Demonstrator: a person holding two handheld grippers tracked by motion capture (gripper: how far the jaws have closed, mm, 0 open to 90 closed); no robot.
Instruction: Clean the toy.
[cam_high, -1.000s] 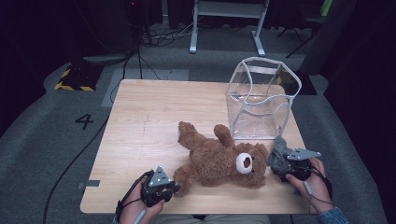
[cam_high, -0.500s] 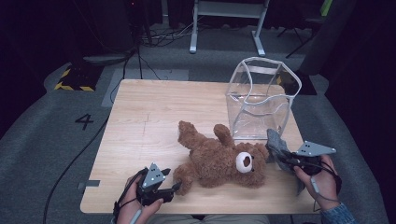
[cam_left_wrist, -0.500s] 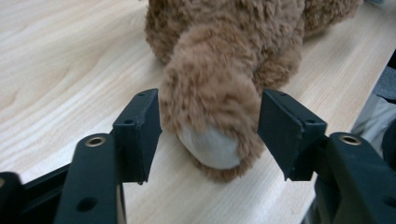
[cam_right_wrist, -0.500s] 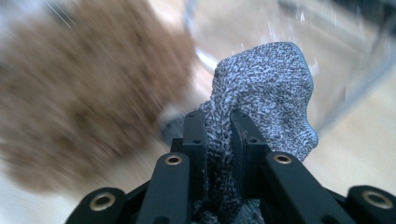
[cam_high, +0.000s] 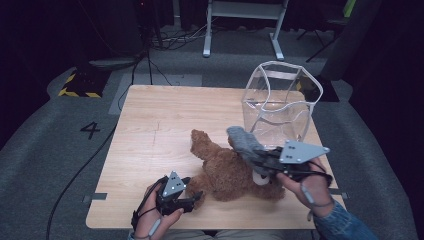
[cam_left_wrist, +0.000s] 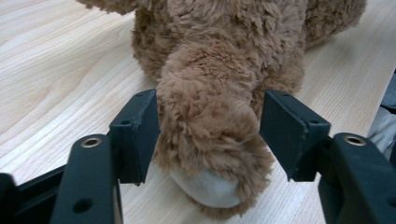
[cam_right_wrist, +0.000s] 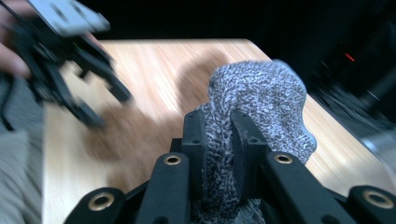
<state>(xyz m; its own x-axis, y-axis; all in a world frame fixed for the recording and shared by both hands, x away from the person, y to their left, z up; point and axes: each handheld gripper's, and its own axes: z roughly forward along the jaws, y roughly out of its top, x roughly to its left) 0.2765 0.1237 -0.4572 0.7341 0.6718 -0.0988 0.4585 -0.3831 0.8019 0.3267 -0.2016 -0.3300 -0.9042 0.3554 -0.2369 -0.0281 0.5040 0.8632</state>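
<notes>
Grey knitted sock (cam_right_wrist: 261, 112) is pinched in the right gripper (cam_right_wrist: 218, 135), lifted above the brown plush teddy bear (cam_high: 227, 170) lying on the table; the left gripper (cam_left_wrist: 208, 126) has just opened, jaws straddling the bear's foot.

One mark can be read: a dark number 4 (cam_high: 90, 130) on the grey floor (cam_high: 60, 150), just left of the wooden surface (cam_high: 165, 115).

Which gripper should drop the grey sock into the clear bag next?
Right. The right gripper is shut on the sock, raised beside the bag. The left gripper is open around the teddy bear's foot, farther from the bag.
</notes>
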